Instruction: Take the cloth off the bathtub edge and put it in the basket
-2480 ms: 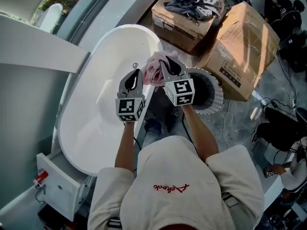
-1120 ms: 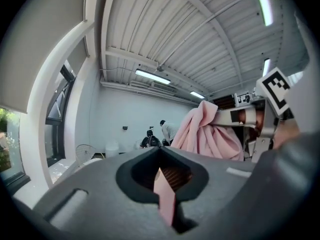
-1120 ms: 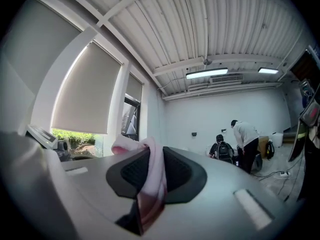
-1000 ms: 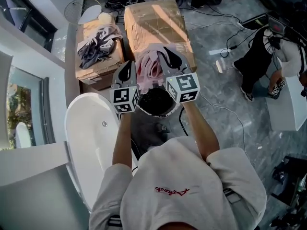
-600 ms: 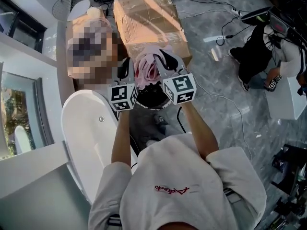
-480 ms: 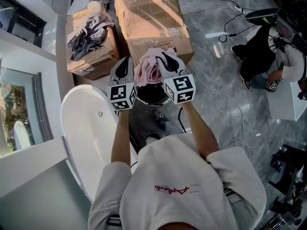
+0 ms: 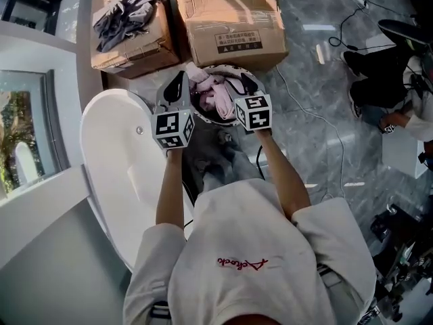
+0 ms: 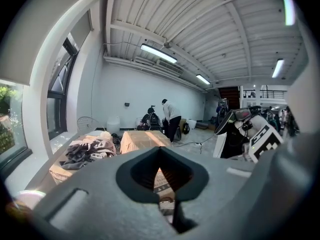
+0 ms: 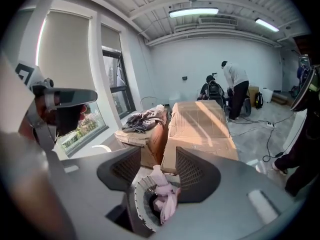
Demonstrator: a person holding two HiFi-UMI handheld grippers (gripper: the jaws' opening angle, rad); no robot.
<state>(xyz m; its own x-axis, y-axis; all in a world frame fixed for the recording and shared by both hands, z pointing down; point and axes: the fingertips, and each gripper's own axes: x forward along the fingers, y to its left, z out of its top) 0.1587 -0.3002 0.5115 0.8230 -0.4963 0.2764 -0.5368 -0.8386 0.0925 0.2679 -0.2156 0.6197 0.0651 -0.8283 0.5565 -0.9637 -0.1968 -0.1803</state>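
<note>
The right claw (image 7: 242, 83) has just been opening, with the pink cloth (image 7: 215, 95) loose between its jaws. The cloth is hanging lengthwise down into the basket (image 7: 226, 67). The left claw (image 7: 180, 85) is sitting shut.

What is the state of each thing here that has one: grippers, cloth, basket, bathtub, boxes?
left gripper: shut, nothing between the jaws.
right gripper: open, jaws just been opening, cloth seen between them, not pressed.
cloth: bunched in the basket, one end sticking up.
basket: upright, holds the cloth.
bathtub: no cloth on its visible edge.
labelled box: closed.
other box: grey clothes piled on top.
</note>
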